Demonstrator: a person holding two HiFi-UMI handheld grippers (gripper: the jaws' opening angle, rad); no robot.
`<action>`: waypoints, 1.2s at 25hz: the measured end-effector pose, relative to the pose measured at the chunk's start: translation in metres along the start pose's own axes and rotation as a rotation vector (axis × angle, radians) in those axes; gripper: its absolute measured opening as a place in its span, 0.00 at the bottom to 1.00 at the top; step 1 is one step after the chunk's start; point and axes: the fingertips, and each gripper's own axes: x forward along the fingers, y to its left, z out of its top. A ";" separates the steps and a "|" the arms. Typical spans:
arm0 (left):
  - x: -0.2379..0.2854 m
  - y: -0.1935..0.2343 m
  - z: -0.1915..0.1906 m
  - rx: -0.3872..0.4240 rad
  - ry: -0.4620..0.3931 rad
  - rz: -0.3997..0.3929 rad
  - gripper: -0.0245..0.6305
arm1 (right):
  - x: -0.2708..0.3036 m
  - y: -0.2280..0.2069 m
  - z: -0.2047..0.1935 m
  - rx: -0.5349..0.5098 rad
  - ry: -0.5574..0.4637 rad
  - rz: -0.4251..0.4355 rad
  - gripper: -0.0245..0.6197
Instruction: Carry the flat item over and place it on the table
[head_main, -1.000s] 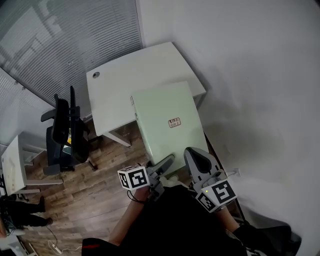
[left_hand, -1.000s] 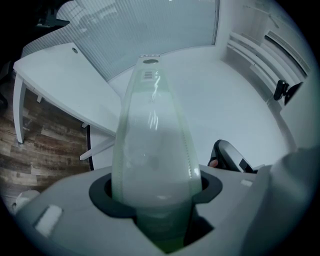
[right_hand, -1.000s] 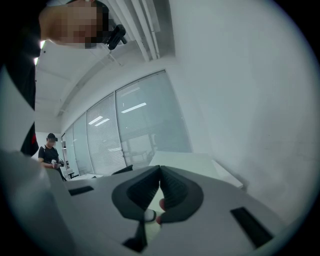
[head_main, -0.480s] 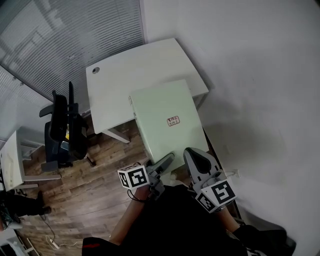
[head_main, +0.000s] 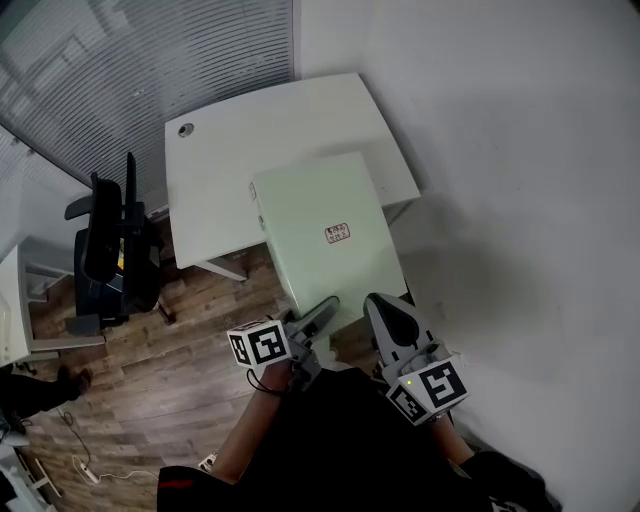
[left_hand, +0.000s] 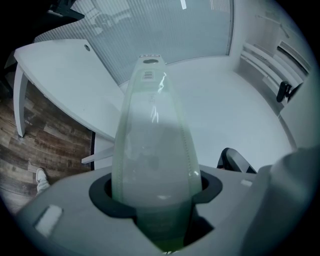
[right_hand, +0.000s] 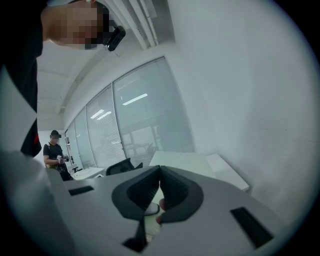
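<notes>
Head view shows smooth, pale-green rectangular panel (head_main: 318, 205).

An office: white desk (head_main: 260, 130), swivel chair (head_main: 105, 245), window blinds (head_main: 150, 60).

One green board (head_main: 320, 235), two grippers (head_main: 322, 312) (head_main: 388, 312), two white tables (head_main: 270, 125) (head_main: 7, 310), one black chair (head_main: 100, 240).

Item 1: flat panel (head_main: 312, 205), pale green, rectangular, with a small label (head_main: 337, 233) near its centre. I logged it as roughly level, its near edge clamped by the left gripper (head_main: 322, 312) and right gripper (head_main: 385, 308), its far end over the table.

Item 2: table (head_main: 250, 125), white top, with a grommet hole (head_main: 185, 129) at one corner.
</notes>
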 end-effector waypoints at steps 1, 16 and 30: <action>0.006 0.004 0.009 -0.007 -0.006 0.002 0.46 | 0.010 -0.005 0.003 -0.004 0.008 0.007 0.04; 0.038 0.024 0.076 -0.008 -0.066 0.025 0.46 | 0.080 -0.021 0.043 -0.072 0.025 0.113 0.04; 0.035 0.069 0.145 -0.044 -0.118 0.061 0.46 | 0.173 -0.004 0.058 -0.116 0.069 0.227 0.04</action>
